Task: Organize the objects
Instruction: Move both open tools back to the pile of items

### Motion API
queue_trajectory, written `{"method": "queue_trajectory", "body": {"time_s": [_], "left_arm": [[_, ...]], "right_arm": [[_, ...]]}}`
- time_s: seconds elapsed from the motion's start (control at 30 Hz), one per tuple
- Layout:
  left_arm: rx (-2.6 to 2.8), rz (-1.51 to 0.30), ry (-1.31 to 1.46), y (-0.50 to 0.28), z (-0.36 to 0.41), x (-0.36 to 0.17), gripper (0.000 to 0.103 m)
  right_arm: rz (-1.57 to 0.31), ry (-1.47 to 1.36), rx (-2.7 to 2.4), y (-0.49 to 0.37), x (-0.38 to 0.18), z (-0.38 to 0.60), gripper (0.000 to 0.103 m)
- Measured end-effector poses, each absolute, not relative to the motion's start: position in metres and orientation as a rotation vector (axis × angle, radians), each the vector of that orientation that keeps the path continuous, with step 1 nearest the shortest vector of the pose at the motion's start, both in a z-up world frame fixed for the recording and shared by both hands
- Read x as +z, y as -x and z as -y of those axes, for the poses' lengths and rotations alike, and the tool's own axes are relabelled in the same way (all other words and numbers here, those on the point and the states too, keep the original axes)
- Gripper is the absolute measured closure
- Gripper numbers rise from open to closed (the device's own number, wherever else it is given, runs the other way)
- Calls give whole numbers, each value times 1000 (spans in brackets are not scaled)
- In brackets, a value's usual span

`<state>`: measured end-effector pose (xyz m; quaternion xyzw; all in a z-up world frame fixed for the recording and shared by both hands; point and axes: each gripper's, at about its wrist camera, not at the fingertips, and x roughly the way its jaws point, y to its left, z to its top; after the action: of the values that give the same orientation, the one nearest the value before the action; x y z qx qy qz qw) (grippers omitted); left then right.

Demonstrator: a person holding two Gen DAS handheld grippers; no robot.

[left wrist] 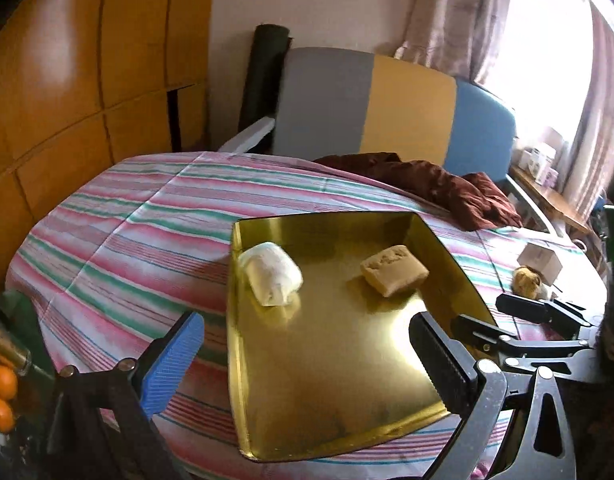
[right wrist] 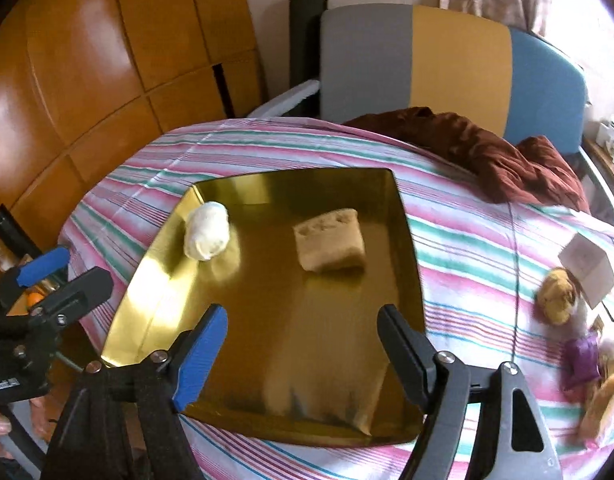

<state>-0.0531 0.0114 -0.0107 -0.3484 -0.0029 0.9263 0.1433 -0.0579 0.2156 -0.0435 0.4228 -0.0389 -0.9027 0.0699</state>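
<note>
Open right claw [right wrist: 303, 340] over gold tray [right wrist: 407, 240].

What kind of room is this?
Probably a bedroom at home: a striped bedsheet covers a bed with a padded headboard, with wooden wardrobe doors alongside and curtains at a bright window.

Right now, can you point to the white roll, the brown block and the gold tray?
white roll [right wrist: 207, 236], right wrist view, middle of its rounded side
brown block [right wrist: 331, 246], right wrist view, centre of its top face
gold tray [left wrist: 347, 392], left wrist view, bare shiny floor near the front
</note>
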Motion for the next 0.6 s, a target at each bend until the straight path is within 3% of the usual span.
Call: {"method": "queue_trajectory", "body": {"time_s": [0.6], "left_arm": [[2543, -124, 994, 35, -67, -17, 0]], "right_arm": [[339, -1340, -2806, 17, -56, -297, 25]]}}
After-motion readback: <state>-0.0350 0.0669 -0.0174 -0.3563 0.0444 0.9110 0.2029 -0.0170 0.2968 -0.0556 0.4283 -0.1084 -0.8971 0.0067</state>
